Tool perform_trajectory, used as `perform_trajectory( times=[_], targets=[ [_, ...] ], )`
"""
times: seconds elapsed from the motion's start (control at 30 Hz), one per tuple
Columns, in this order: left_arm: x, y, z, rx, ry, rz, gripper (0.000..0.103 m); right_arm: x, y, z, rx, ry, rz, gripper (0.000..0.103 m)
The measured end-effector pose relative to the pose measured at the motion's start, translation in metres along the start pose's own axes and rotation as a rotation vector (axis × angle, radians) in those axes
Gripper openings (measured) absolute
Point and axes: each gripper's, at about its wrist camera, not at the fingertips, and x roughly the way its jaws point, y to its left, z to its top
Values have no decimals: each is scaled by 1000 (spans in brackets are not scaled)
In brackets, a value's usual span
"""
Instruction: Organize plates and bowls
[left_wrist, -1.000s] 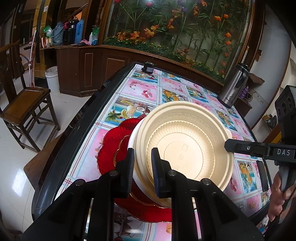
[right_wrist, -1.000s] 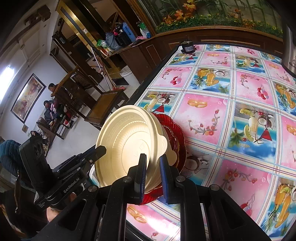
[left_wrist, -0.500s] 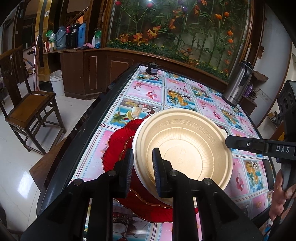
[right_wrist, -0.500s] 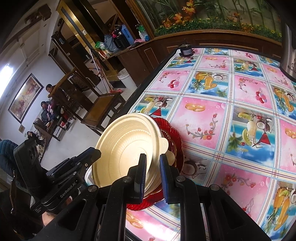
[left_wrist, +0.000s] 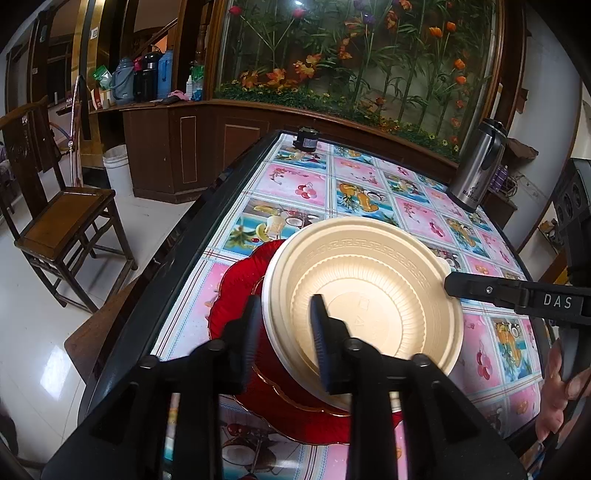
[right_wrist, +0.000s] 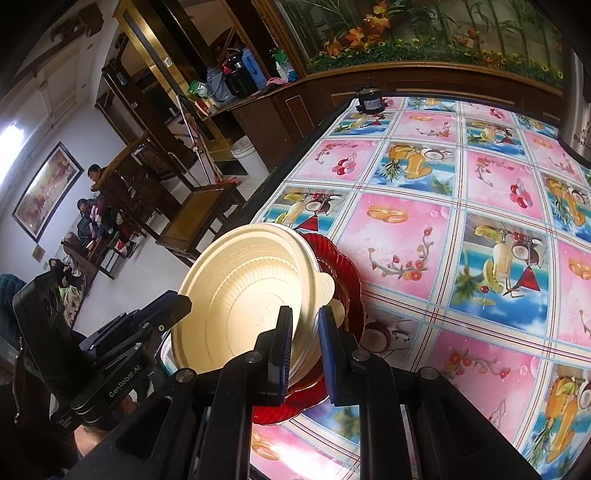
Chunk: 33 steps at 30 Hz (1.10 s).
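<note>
A stack of cream plastic bowls (left_wrist: 369, 295) sits over a red scalloped plate (left_wrist: 236, 288) near the table's left edge. My left gripper (left_wrist: 284, 332) is shut on the near rim of the cream bowls, one finger inside, one outside. My right gripper (right_wrist: 304, 339) is shut on the opposite rim of the same bowls (right_wrist: 251, 288), with the red plate (right_wrist: 347, 280) below. The bowls are tilted. The right gripper's fingers (left_wrist: 480, 290) show at the right of the left wrist view; the left gripper (right_wrist: 147, 325) shows at the left of the right wrist view.
The table (right_wrist: 480, 184) has a pink and blue fruit-print cloth. A steel thermos (left_wrist: 478, 166) stands at the far right, a small black object (left_wrist: 306, 142) at the far edge. A wooden chair (left_wrist: 62, 221) stands left of the table.
Both grippers keep their grip on the cream bowls. The stack has tilted a little more level and sunk slightly toward the red plate.
</note>
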Motion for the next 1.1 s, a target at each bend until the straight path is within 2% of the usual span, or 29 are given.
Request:
perform_trajectory(
  times=[0.03,0.4,0.53,0.63,0.8,0.93,1.03,1.1],
  targets=[
    [0,0,0,1,-1,1,35,1,0,0,0,3,1,16],
    [3,-2,0,2,5,6,35,12,-3,-4,-2,31,19,17],
    [-1,2,1,-14,-5,-14,35,0,-8,-2,14,-4,31,34],
    [-5,8,3,-41,-3,-54,35,-15,-12,-1,28,-43,36,35],
    [-15,30,6,-99,-7,-99,35,-23,-30,-4,63,-55,23,35],
    [-21,61,2,-160,-2,-88,35,-12,-50,-13,111,-20,23,35],
    [-11,80,-5,-202,36,-108,35,-2,-62,-21,151,8,37,35],
    [0,84,-11,-210,75,-151,29,5,-67,-25,166,25,48,35]
  ],
)
